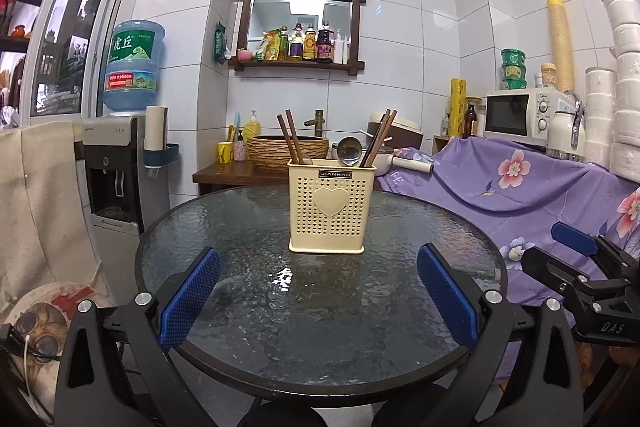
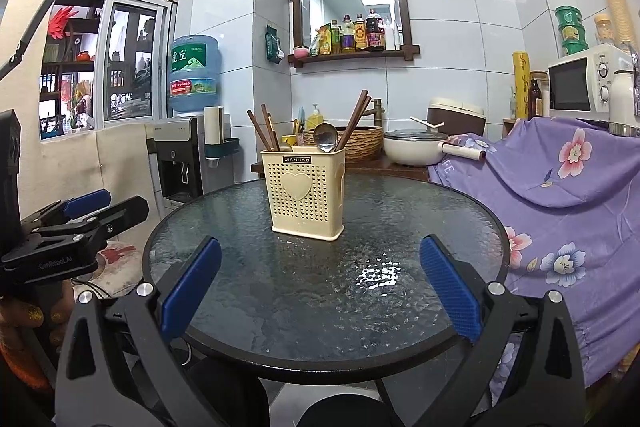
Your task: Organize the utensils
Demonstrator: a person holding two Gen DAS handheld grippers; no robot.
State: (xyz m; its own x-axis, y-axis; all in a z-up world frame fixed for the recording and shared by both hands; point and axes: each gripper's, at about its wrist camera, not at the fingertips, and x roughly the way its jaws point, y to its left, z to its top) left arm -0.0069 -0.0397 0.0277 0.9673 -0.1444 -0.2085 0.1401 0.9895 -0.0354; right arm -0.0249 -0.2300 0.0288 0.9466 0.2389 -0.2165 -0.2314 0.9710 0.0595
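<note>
A cream perforated utensil holder [image 1: 327, 207] with a heart on its front stands upright on the round glass table [image 1: 240, 247]. It holds brown chopsticks [image 1: 291, 139] at left and right and a metal spoon [image 1: 349, 149]. It also shows in the right wrist view [image 2: 304, 197], with chopsticks [image 2: 266, 133] and spoon [image 2: 326, 138]. My left gripper [image 1: 318, 297] is open and empty, above the table's near side, well short of the holder. My right gripper [image 2: 320, 291] is open and empty, likewise short of it. Each gripper shows at the edge of the other's view.
A purple floral cloth [image 1: 520, 183] covers furniture to the right of the table. A water dispenser [image 1: 116, 163] stands at the left. Behind the table a counter carries a woven basin [image 1: 286, 147] and a white pot [image 2: 414, 147]. A microwave [image 1: 520, 113] sits at right.
</note>
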